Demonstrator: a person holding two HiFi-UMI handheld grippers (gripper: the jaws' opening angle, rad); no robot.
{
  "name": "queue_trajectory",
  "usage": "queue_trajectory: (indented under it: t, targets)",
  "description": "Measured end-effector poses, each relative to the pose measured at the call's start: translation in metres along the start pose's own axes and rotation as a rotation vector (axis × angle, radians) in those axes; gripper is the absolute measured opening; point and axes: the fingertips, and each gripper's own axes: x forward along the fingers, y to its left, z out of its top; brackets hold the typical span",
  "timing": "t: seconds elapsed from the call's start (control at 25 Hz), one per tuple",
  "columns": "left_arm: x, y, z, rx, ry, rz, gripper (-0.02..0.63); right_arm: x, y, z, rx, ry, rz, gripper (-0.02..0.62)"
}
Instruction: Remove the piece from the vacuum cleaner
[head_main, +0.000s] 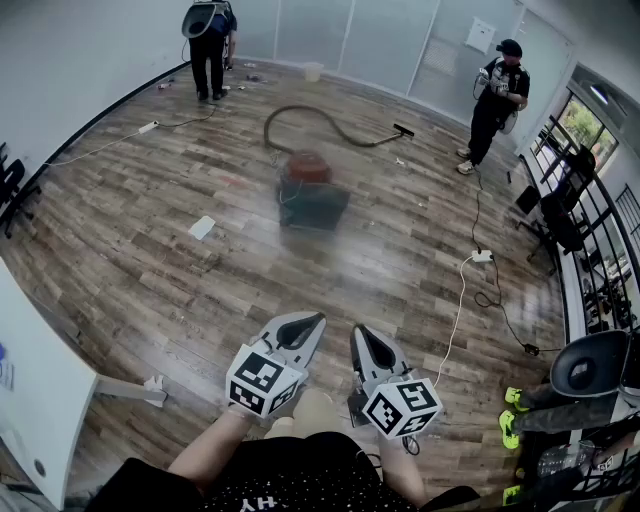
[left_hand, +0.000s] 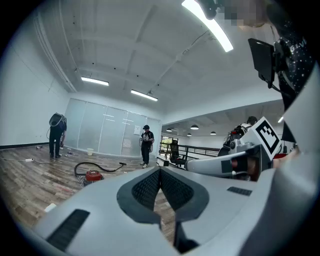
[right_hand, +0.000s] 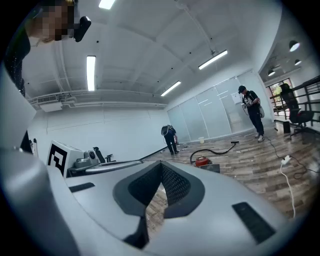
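Vacuum cleaner (head_main: 306, 168) is red, its dark hose (head_main: 352, 138) looped.

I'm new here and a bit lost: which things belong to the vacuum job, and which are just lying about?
Job: red vacuum cleaner, black hose, left tongs and right tongs, both shut, empty.
Lying about: white paper, power strip, bucket, black chair.
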Motion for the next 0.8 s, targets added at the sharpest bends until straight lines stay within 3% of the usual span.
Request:
queue_trajectory:
  t: [0.36,0.8]
  targets:
    - [0.030,0.030,-0.004,-0.015,0.018,-0.002,0.008,0.039,-0.021,0.009,0.008,-0.004,0.008,0.011]
    - [0.127,0.091,0.022,-0.007,0.006,0.018,0.008,0.123,-0.102,0.047,0.013,-0.007,0.033,0.011]
